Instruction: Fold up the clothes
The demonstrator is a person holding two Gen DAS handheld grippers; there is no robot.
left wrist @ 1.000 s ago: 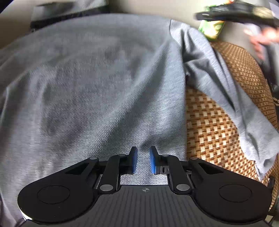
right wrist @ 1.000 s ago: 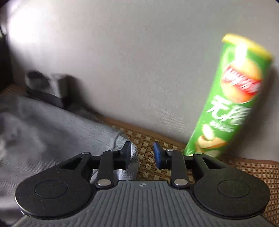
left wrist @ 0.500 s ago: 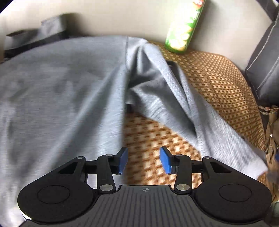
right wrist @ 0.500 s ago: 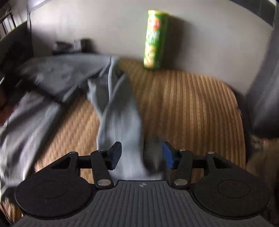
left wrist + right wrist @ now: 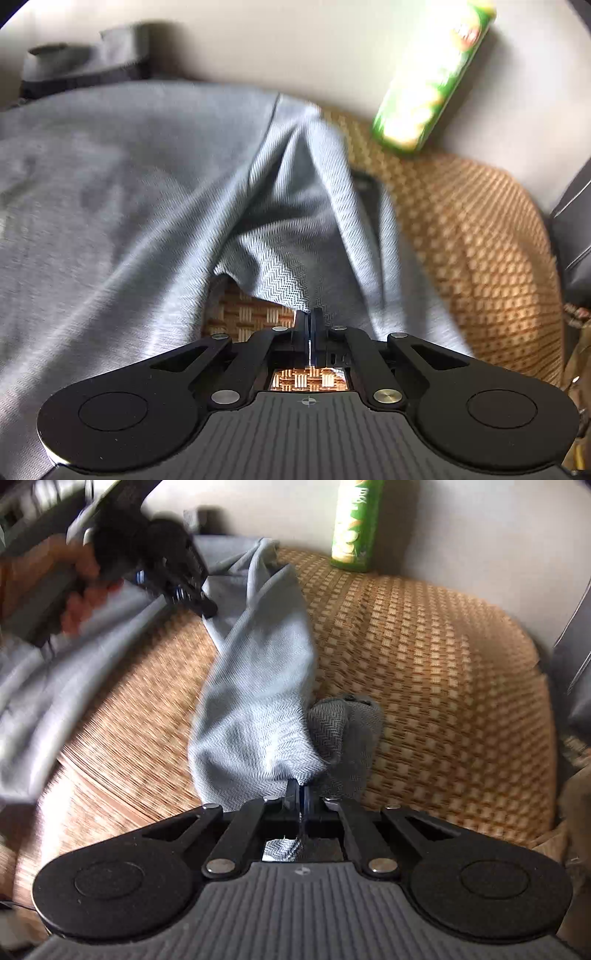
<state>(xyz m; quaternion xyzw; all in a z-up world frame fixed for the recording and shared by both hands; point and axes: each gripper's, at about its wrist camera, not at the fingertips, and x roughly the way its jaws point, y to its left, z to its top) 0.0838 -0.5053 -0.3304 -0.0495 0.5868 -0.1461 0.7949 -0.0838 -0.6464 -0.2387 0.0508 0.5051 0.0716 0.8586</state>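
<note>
Writing on the green chip canister (image 5: 355, 524): white characters, too blurred to read; a red logo patch shows in the left wrist view (image 5: 467, 33). It stands against a pale grey wall (image 5: 295, 48) at the back of a woven tan mat (image 5: 424, 657). Grey long-sleeved shirt (image 5: 129, 192) lies spread on the mat. Left gripper (image 5: 308, 319): jaws together, pinching the sleeve edge near the underarm. Right gripper (image 5: 298, 794): jaws together on the sleeve cuff (image 5: 266, 746). Dark folded item (image 5: 92, 62) sits at the wall behind the shirt.
</note>
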